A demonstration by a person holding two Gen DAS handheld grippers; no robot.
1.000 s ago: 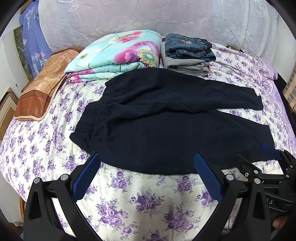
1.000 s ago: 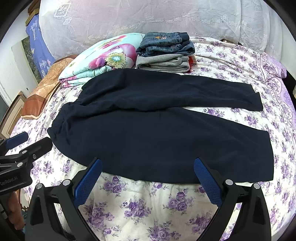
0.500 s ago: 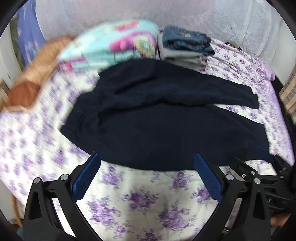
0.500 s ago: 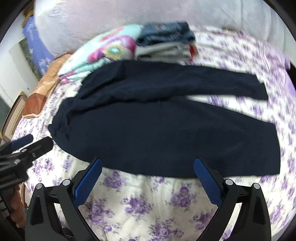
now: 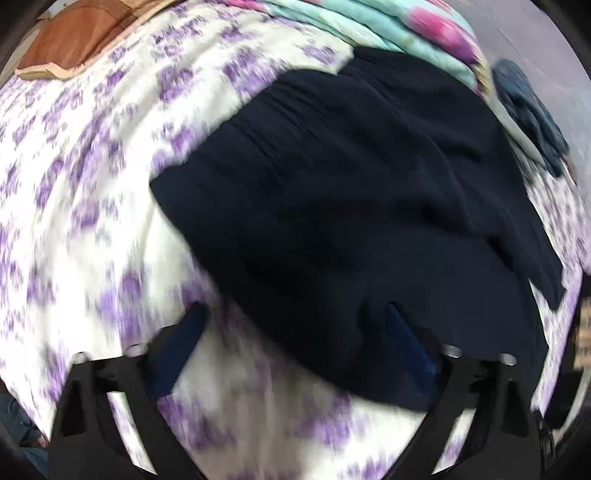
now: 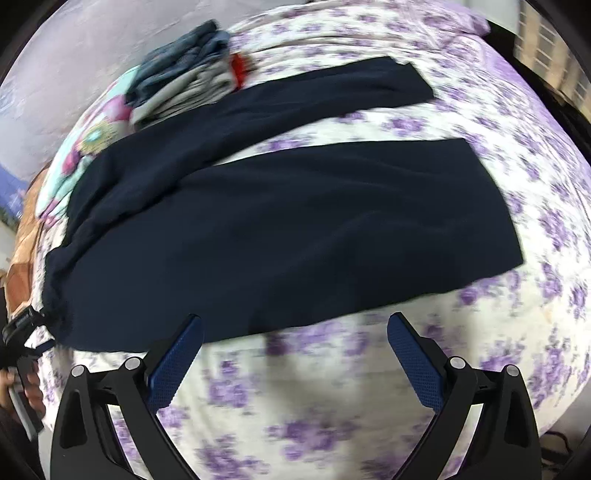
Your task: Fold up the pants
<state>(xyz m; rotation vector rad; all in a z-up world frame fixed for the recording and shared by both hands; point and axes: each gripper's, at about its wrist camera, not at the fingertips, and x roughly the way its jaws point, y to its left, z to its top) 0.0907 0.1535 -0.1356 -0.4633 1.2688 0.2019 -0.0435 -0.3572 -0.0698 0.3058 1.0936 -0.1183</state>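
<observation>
Dark navy cloth fills most of what I see: the pants lie spread flat on the bed, over a white sheet printed with purple flowers, the two legs parted in a V toward the right. My left hand-held gripper has its fingers spread wide at the waistband end, one blue pad over the edge of the dark fabric and the other over the sheet; this view is blurred, so I cannot tell whether it touches the cloth. My right hand-held gripper is also spread apart, low over the flowered sheet just beside the near hem of the closer leg, holding nothing. Beyond the pants sit a folded floral quilt and a stack of folded jeans.
</observation>
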